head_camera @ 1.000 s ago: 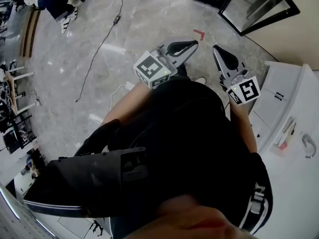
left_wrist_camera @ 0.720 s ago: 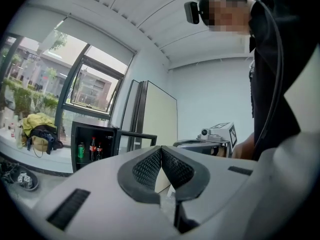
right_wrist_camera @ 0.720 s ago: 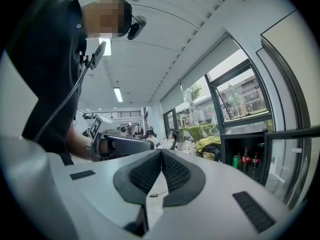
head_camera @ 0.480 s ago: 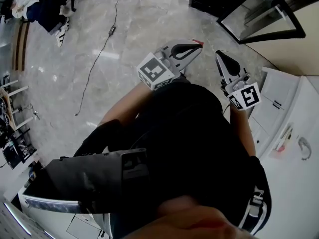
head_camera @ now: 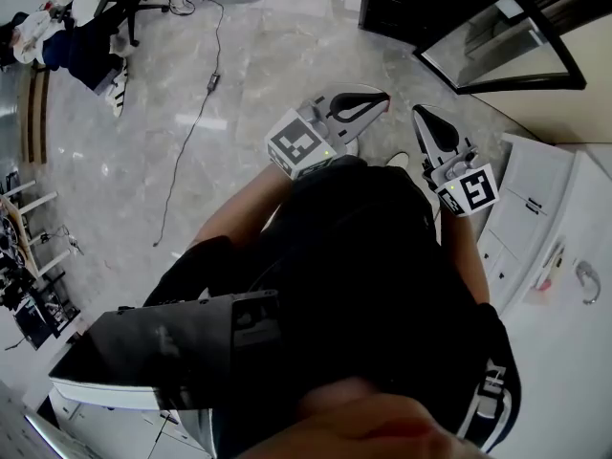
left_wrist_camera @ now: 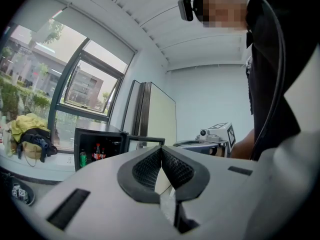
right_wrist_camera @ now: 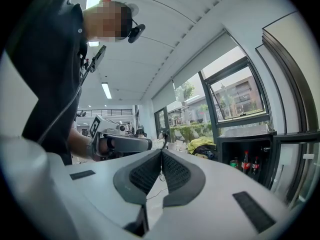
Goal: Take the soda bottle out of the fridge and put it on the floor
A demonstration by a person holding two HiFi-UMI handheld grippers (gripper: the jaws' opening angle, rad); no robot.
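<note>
A black mini fridge (head_camera: 406, 3) stands on the floor ahead with its glass door (head_camera: 497, 41) swung open. Inside the fridge (left_wrist_camera: 97, 151) are red-labelled soda bottles (left_wrist_camera: 96, 153) and a green can (left_wrist_camera: 83, 159); the right gripper view shows the soda bottles (right_wrist_camera: 245, 162) too. My left gripper (head_camera: 381, 98) and right gripper (head_camera: 419, 114) are held side by side in front of the person's body, well short of the fridge. Both have their jaws pressed together with nothing between them. The left gripper (left_wrist_camera: 161, 149) and right gripper (right_wrist_camera: 161, 152) point roughly level.
A white cabinet (head_camera: 550, 247) runs along the right. A black cable (head_camera: 191, 94) trails over the marble floor at left, with a chair and a seated person's shoes (head_camera: 117, 70) at the far left. Yellow clothing (left_wrist_camera: 27, 126) lies on the window ledge.
The head view has swung up the floor, so more of the fridge and its door shows. Both grippers have kept their place before the body and stay shut.
</note>
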